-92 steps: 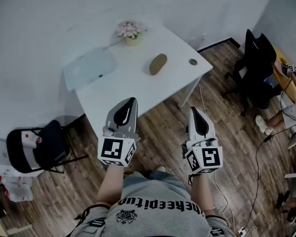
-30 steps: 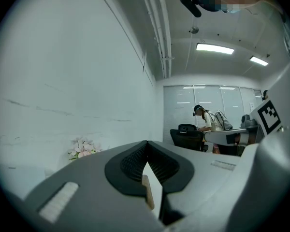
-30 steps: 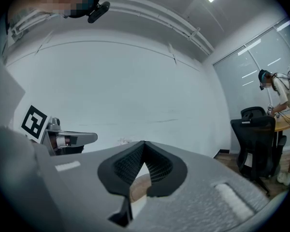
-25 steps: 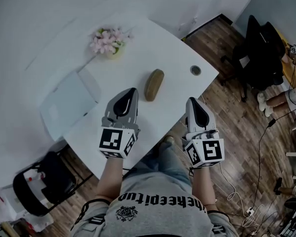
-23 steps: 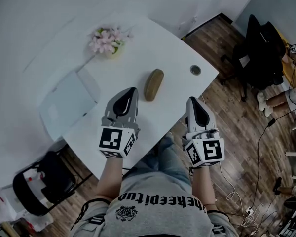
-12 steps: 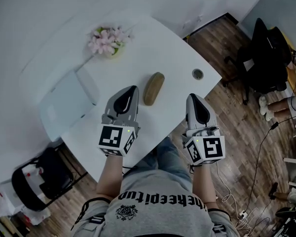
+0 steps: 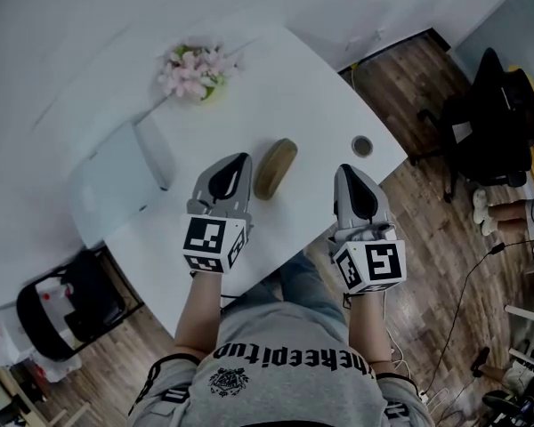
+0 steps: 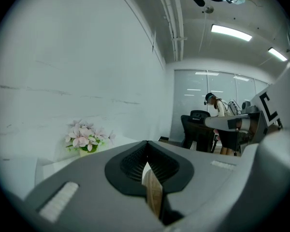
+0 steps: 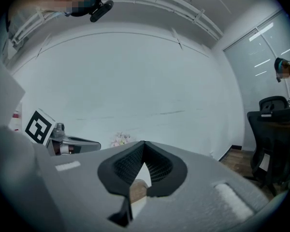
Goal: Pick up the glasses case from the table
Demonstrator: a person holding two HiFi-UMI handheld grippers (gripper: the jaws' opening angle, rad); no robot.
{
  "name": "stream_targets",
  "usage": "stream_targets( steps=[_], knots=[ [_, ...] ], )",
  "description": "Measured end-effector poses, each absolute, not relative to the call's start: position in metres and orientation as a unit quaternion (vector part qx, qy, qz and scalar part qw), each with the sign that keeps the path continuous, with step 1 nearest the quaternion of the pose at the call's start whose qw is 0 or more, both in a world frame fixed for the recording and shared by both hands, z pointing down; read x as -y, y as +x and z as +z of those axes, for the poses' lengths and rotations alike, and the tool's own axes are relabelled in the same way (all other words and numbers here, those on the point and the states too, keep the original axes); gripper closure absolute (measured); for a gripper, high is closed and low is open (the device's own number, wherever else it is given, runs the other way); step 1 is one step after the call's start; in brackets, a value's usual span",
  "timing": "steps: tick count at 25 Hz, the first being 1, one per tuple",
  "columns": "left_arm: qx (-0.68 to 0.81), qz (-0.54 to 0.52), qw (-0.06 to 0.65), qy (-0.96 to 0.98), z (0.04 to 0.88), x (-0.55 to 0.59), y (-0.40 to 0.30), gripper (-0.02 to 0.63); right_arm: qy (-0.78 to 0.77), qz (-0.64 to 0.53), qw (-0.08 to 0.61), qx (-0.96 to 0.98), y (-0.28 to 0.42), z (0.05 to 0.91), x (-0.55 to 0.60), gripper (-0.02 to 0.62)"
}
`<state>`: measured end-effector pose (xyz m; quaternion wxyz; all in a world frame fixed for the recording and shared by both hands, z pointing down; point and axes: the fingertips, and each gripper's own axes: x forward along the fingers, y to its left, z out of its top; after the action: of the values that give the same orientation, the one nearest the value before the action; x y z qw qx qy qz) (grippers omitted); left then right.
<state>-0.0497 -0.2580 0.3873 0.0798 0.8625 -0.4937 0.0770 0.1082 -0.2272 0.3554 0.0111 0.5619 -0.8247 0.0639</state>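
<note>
Glasses case (image 7: pixel 275 168) shut, on table (image 7: pixel 303 105); left tool (image 7: pixel 241 157), right tool (image 7: pixel 342 170) clenched, empty.

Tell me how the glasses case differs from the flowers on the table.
The glasses case is plain tan-brown; the flowers are pink with green leaves. The case lies flat, a smooth oblong; the flowers stand upright in a bunch. The case is beside the tip of the left claw; the flowers sit near the far edge of the table. Both rest on that white table.
</note>
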Motion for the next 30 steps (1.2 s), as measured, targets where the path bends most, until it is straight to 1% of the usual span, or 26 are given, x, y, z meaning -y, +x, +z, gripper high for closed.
stream_targets(
  steps=[6,13,19,23,30],
  knots=[
    [0.485,0.127,0.114,0.858,0.423,0.266,-0.037,0.584,0.548,0.081,0.016,0.833,0.116,0.37,0.244,0.592],
    [0.459,0.177,0.149,0.858,0.459,0.271,-0.019,0.547,0.543,0.105,0.023,0.833,0.128,0.388,0.255,0.592],
    [0.436,0.225,0.154,0.858,0.484,0.278,-0.007,0.488,0.544,0.116,0.025,0.831,0.137,0.397,0.26,0.592],
    [0.423,0.257,0.151,0.856,0.499,0.282,-0.001,0.461,0.547,0.121,0.028,0.828,0.144,0.401,0.263,0.592],
    [0.4,0.286,0.16,0.856,0.516,0.289,0.006,0.381,0.551,0.129,0.032,0.824,0.151,0.408,0.268,0.592]
  ],
)
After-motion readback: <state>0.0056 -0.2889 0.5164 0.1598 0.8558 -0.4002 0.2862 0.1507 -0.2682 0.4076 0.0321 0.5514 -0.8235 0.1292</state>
